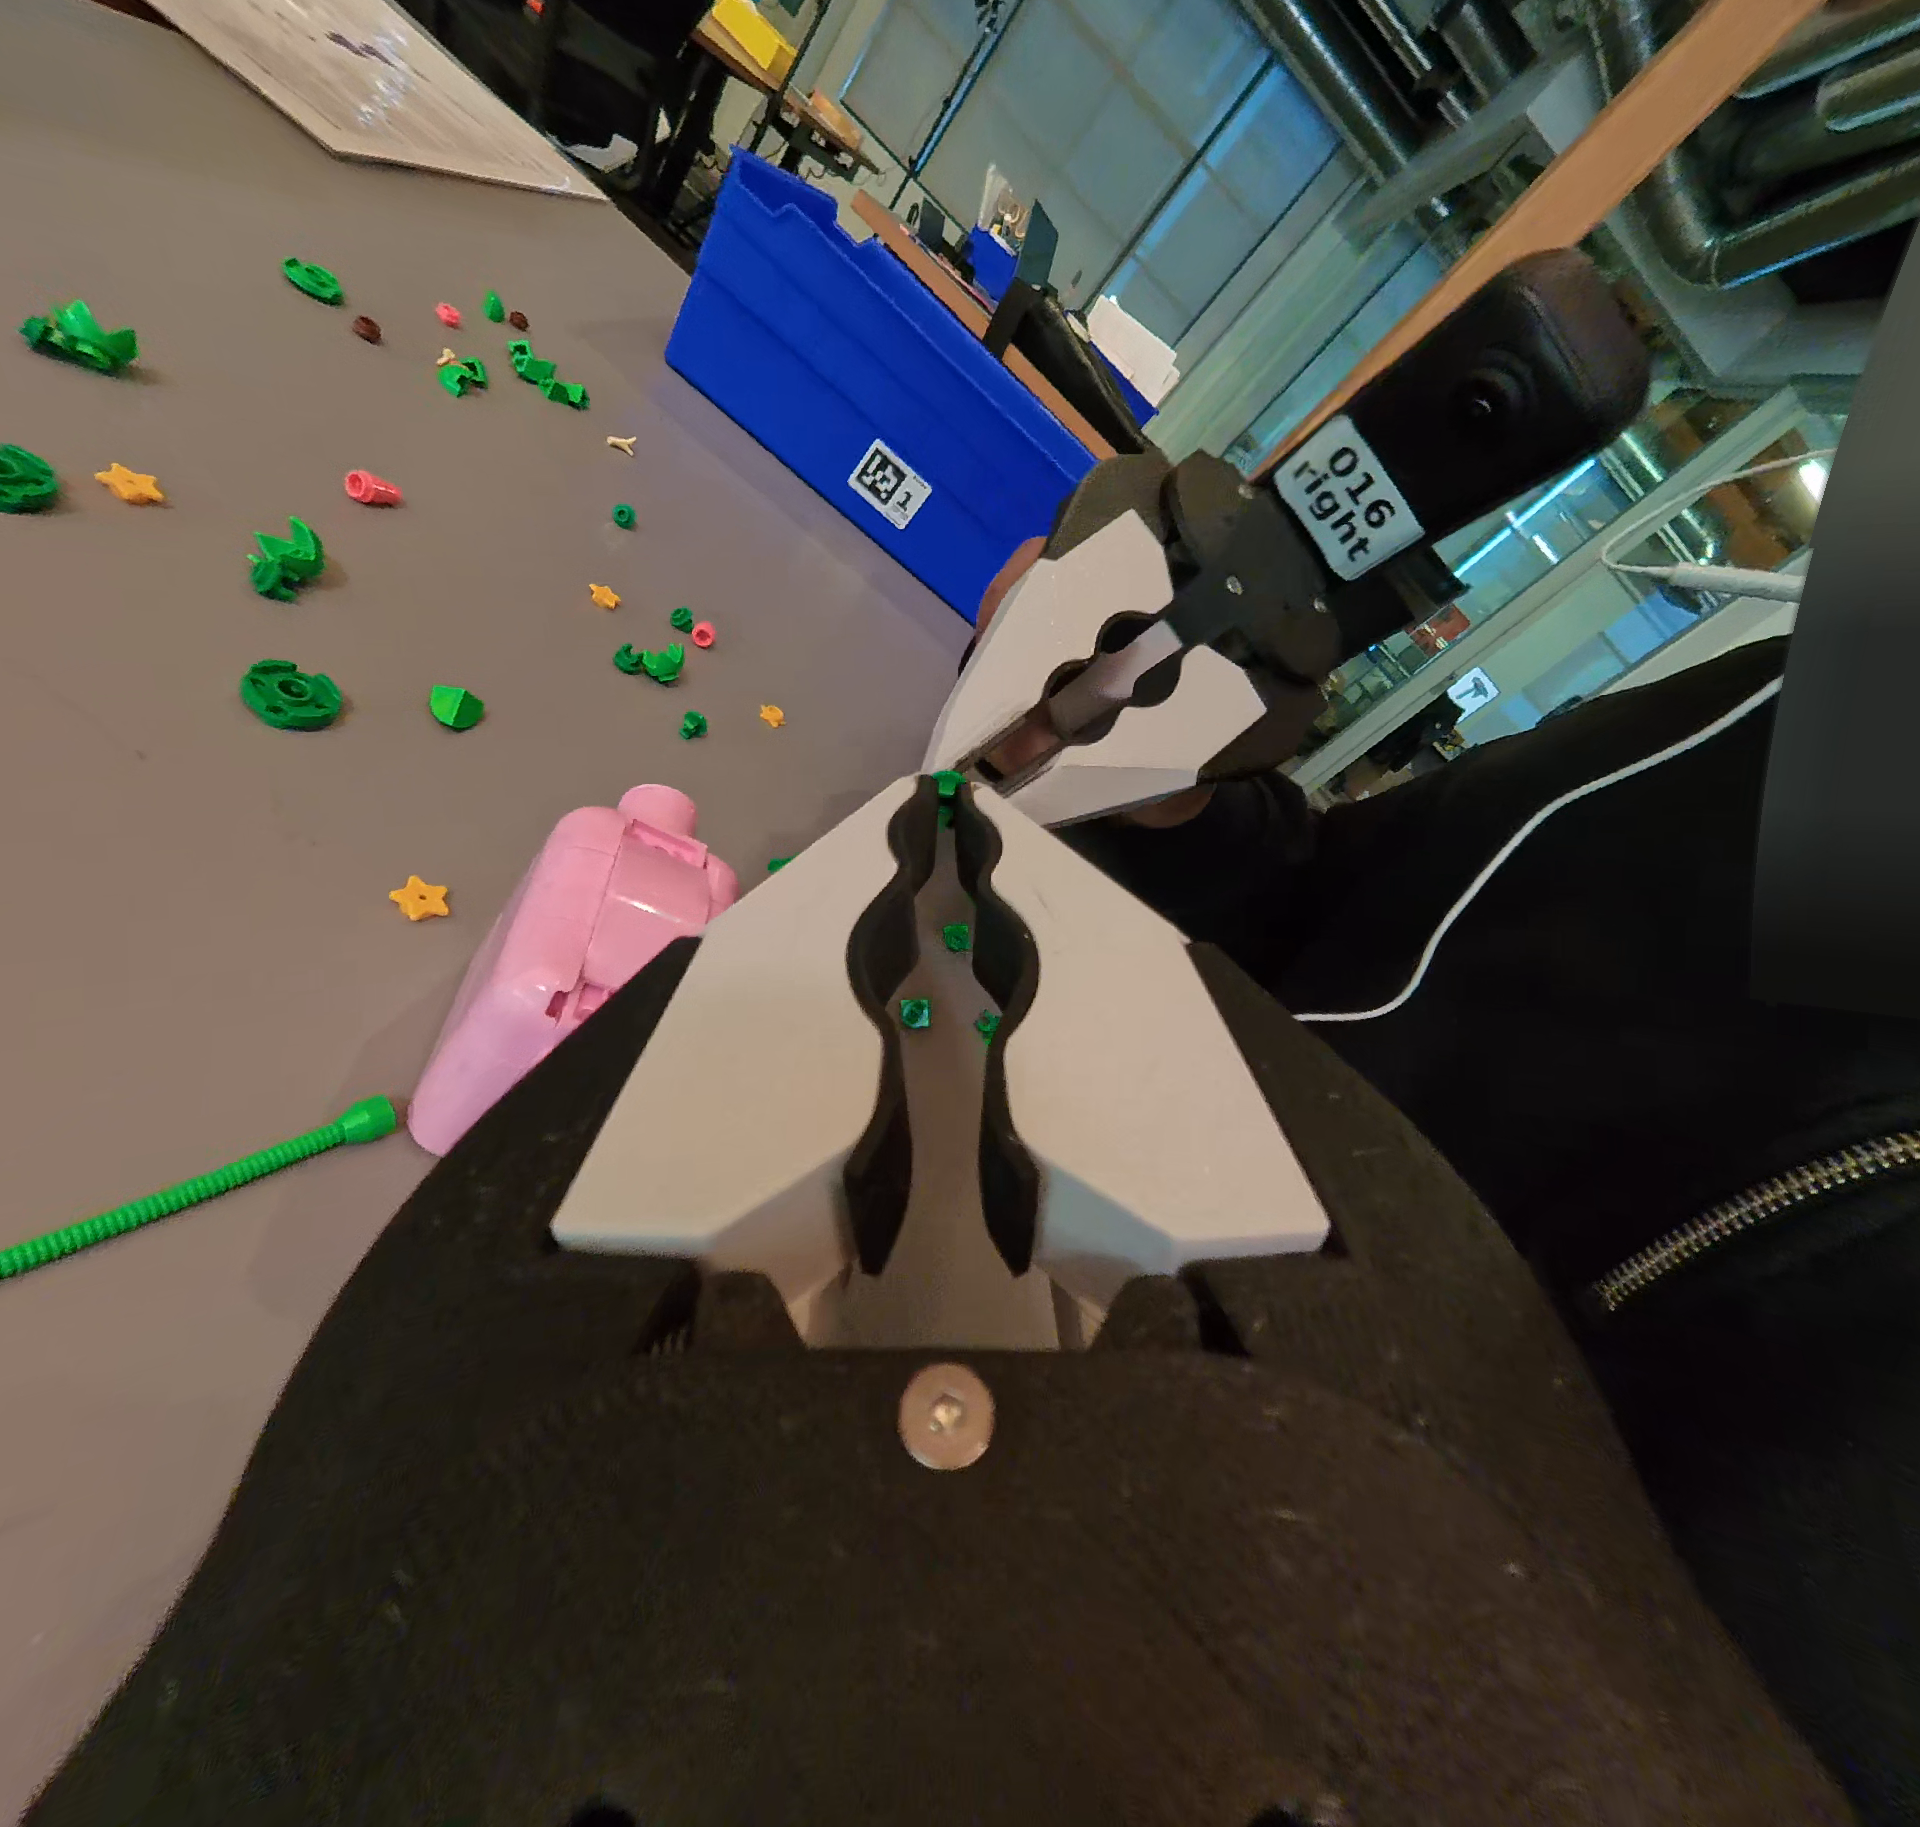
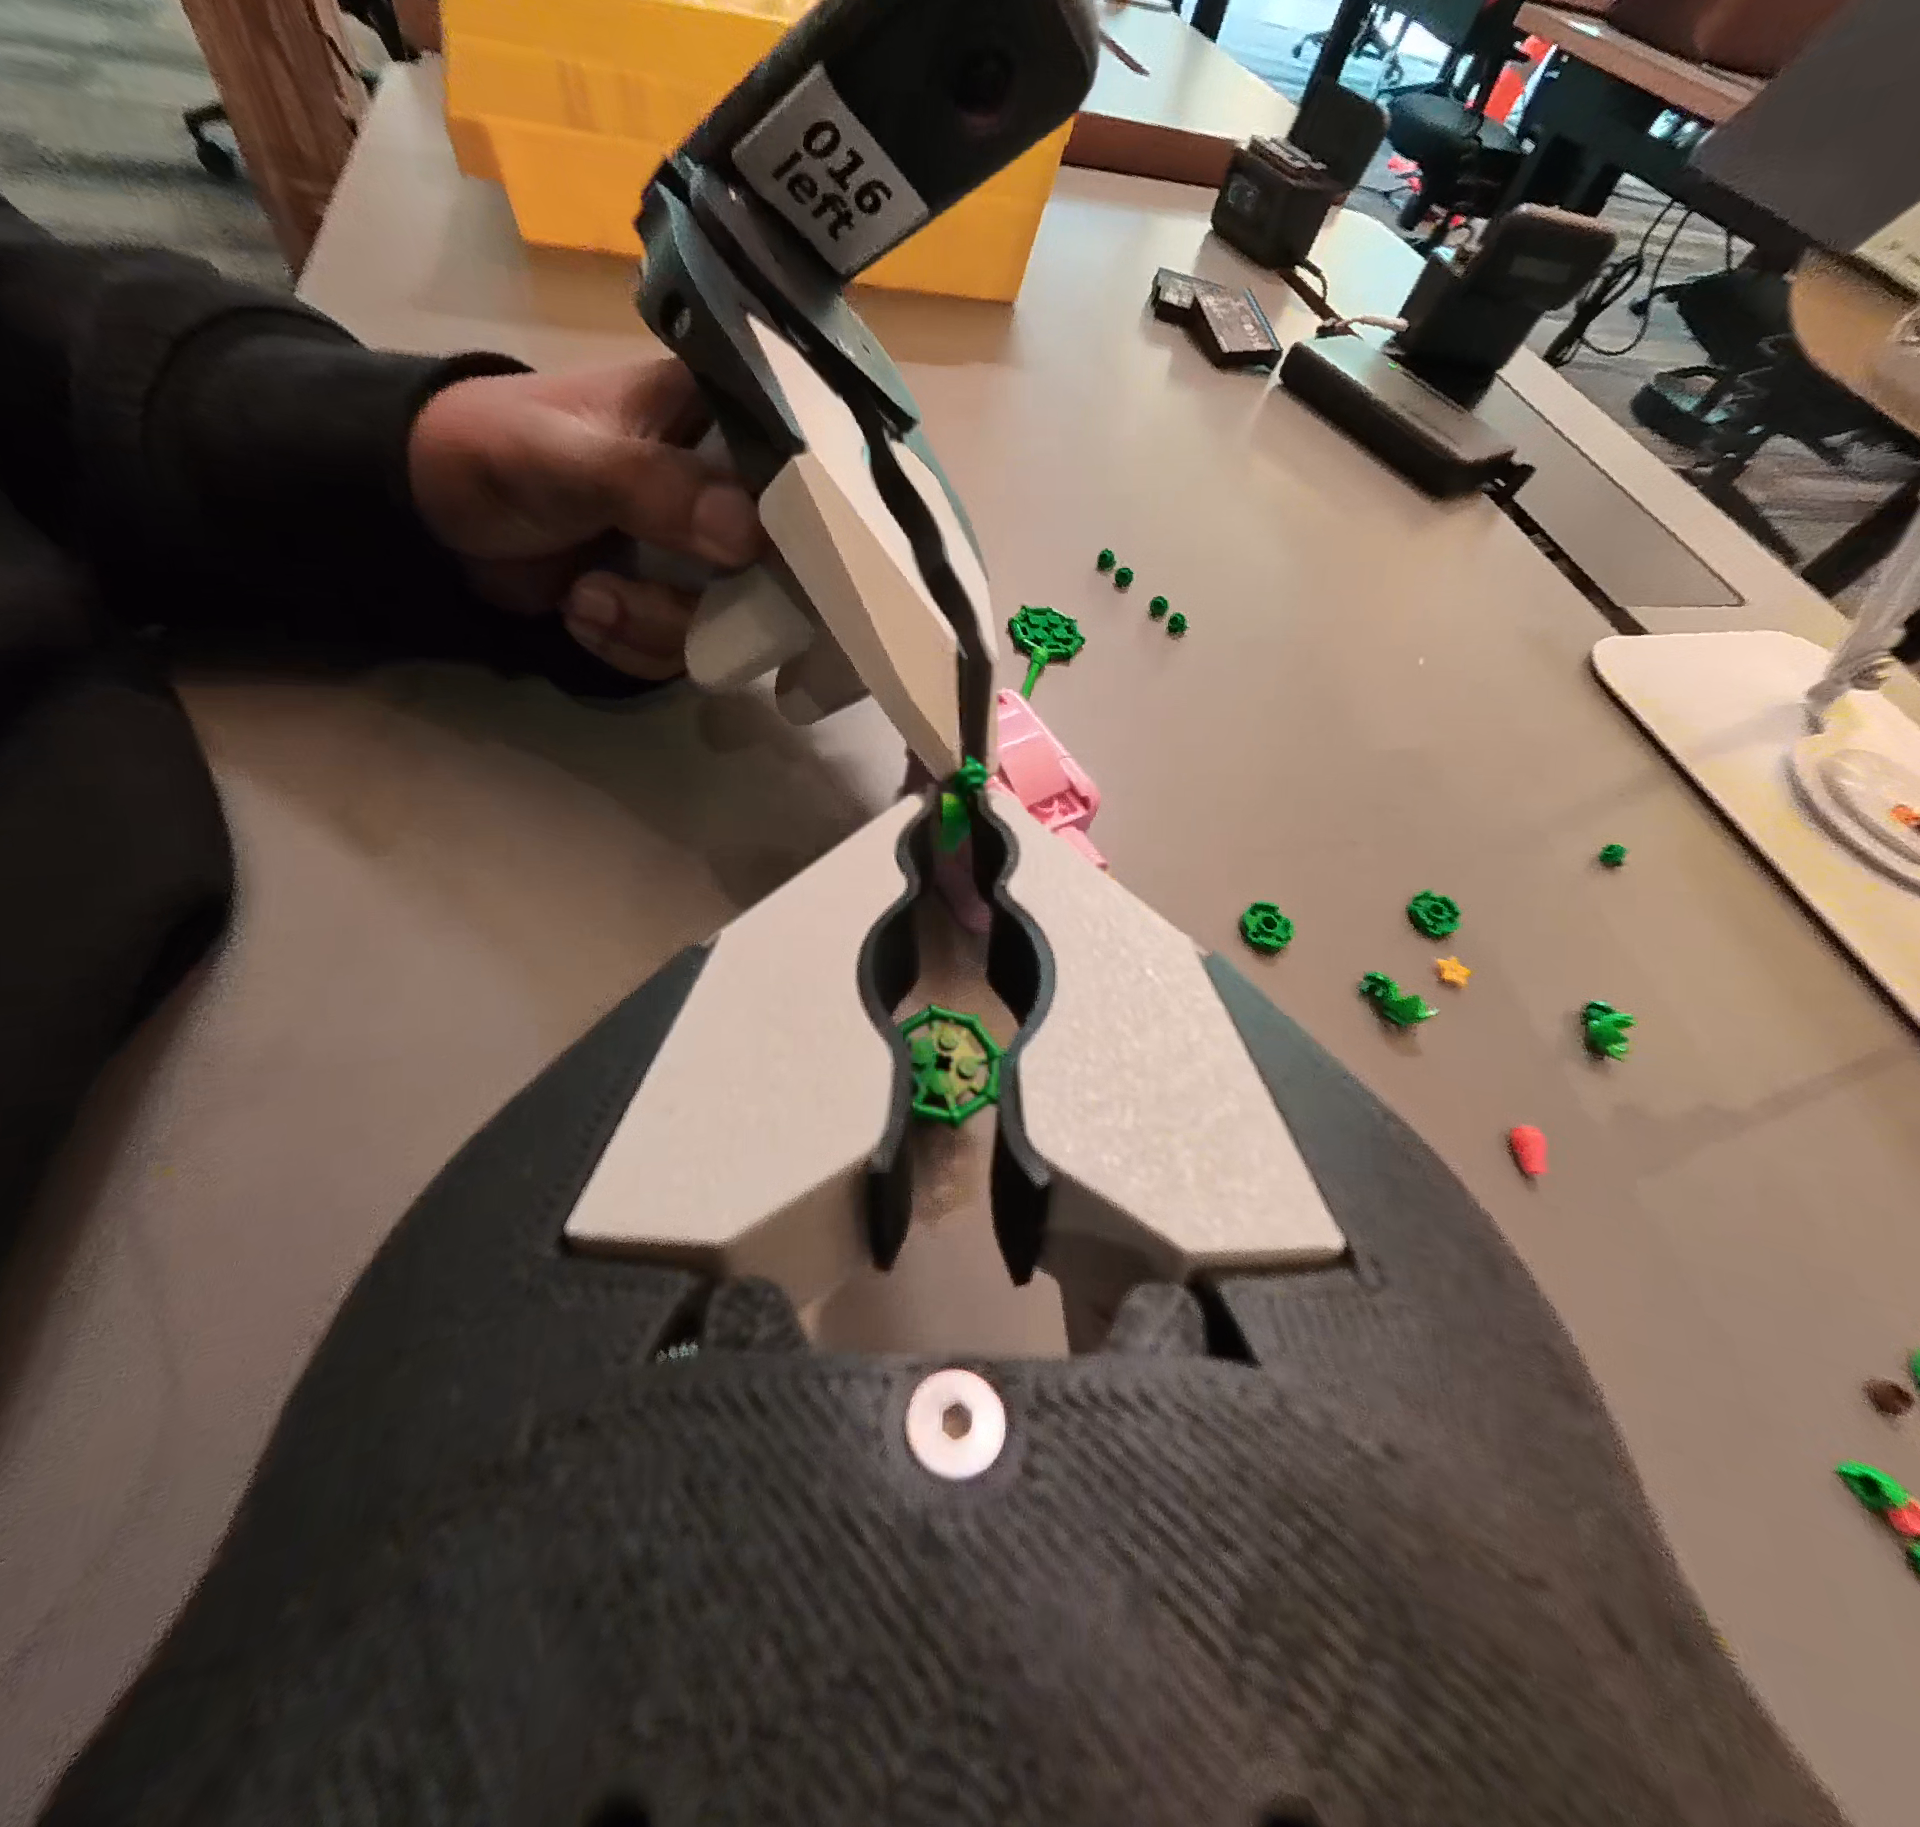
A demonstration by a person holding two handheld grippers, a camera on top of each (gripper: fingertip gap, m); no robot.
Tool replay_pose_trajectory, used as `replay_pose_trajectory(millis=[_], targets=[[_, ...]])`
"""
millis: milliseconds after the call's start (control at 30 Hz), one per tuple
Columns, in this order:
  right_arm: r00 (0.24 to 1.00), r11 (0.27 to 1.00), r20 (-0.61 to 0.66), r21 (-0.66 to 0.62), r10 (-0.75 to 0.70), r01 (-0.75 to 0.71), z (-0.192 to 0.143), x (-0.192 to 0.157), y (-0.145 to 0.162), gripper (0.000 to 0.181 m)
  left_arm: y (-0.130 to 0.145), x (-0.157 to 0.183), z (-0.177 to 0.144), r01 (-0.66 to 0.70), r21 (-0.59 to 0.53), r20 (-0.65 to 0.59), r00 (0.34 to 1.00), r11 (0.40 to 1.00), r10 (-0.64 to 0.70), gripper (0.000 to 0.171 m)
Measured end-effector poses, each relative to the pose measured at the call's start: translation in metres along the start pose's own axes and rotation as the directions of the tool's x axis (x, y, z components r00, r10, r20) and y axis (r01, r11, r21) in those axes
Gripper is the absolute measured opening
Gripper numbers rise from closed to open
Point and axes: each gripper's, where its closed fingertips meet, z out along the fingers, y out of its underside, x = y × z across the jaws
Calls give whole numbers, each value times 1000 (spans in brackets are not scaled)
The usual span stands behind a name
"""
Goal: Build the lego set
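Overhead, silver ducts and a timber beam run across a workshop with glazed walls, and below them a smooth grey table carries the scattered set. A blue plastic bin stands at its far edge in the left wrist view; a yellow bin sits at the far end in the right wrist view, with dark chargers and a white lamp base to the right. Small glossy pieces lie loose: green leaf and wheel shapes, yellow stars, pink cones. A ribbed green stalk lies at near left, beside a rounded pink block.

Above the table the two tools meet tip to tip. The left gripper, with pale wedge fingers and wavy black pads, is pinched on a small green piece. The right gripper is closed on the same green piece from the other side. A dark-sleeved hand holds the left tool's handle.
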Motion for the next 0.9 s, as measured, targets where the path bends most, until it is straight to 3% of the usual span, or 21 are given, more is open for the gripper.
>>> replay_pose_trajectory(millis=[233,467,900], targets=[[997,999,-76,-42,5,-8,-8,19,12,3,-5,1,-3,-17,25,4,1000,1000,17,0],[986,916,-54,-363,160,-169,-30,36,94,4,-5,2,-3,-20,24,-12,1000,1000,20,0],[982,885,-38,-427,185,-184,-38,31,110,11,-5,1,-3,-23,23,-12,1000,999,24,0]])
